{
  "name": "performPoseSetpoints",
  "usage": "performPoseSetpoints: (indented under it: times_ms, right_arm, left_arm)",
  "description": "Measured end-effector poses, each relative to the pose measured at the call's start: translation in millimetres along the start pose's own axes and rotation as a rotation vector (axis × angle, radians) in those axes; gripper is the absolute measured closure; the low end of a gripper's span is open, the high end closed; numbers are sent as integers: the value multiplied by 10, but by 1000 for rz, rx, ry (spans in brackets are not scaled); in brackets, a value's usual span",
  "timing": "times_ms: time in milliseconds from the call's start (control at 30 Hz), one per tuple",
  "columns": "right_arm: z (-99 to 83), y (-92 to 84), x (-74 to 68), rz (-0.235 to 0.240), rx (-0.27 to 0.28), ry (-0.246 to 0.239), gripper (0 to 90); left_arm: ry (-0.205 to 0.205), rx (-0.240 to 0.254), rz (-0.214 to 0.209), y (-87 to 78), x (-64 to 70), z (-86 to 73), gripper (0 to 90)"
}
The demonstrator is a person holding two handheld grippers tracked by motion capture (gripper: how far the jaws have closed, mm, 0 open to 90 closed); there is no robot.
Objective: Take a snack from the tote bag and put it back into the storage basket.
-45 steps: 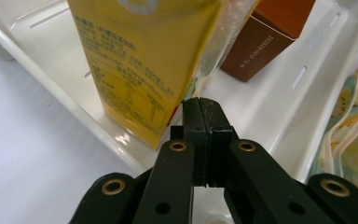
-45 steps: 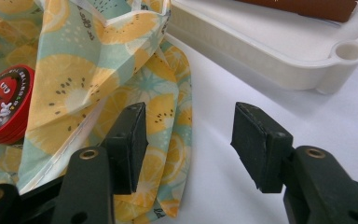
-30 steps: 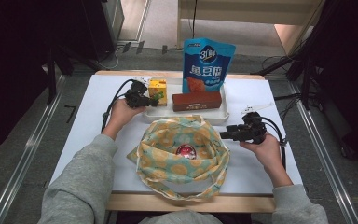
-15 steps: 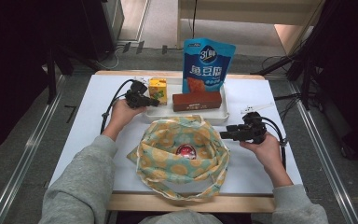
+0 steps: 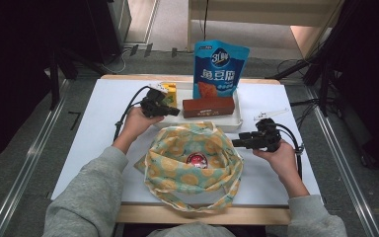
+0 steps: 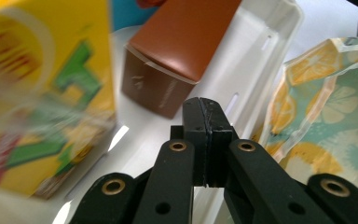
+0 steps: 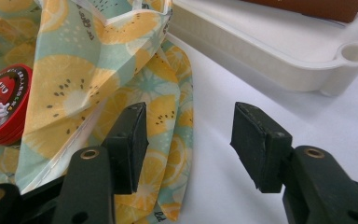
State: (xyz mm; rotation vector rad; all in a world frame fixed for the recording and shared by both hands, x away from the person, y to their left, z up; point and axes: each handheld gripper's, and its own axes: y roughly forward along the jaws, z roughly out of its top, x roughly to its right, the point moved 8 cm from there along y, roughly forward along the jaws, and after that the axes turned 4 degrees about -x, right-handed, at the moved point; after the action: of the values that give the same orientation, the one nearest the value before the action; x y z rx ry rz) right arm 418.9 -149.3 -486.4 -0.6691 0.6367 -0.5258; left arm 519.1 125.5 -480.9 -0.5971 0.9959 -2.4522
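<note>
A cloth bag (image 5: 192, 165) printed with yellow fruit slices lies open at the table's middle, with a round red tin (image 5: 196, 159) inside. Behind it, a white tray (image 5: 239, 122) holds a brown box (image 5: 208, 106) and a yellow drink carton (image 5: 170, 94). My left gripper (image 5: 176, 112) is shut on nothing; it hovers at the tray's front left, between the carton (image 6: 37, 93) and the box (image 6: 182, 51). My right gripper (image 5: 236, 143) is open at the bag's right rim. The fabric edge (image 7: 168, 116) lies beside its left pad (image 7: 130, 137), and nothing is pinched.
A blue snack pouch (image 5: 220, 66) stands upright behind the tray. The tray's front wall (image 7: 261, 56) runs close beyond the right gripper. Bare white table (image 5: 103, 123) lies to the left of the bag, and its wooden front edge (image 5: 187, 213) is near the person.
My left gripper has moved a little to the right along the tray front, toward the brown box. The right gripper, bag and tin have not moved.
</note>
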Motion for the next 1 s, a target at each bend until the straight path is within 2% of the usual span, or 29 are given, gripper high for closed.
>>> performPoseSetpoints:
  times_ms: [333,433,500,633,800,1000]
  right_arm:
    - [3,-19,12,0,8,5,468]
    - [2,-17,7,1,6,4,468]
    - [2,-17,5,1,6,3,469]
    - [-1,-22,11,1,7,4,468]
    - [1,-21,7,0,8,2,468]
    - [4,-26,11,-1,11,5,469]
  left_arm:
    - [18,-21,-23,188,85,52,900]
    - [7,-38,7,245,47,50,900]
    - [9,-40,8,249,35,48,900]
    - [-18,-26,35,265,-36,48,900]
    - [-31,-23,36,271,-51,57,899]
    - [-28,-36,0,232,19,27,891]
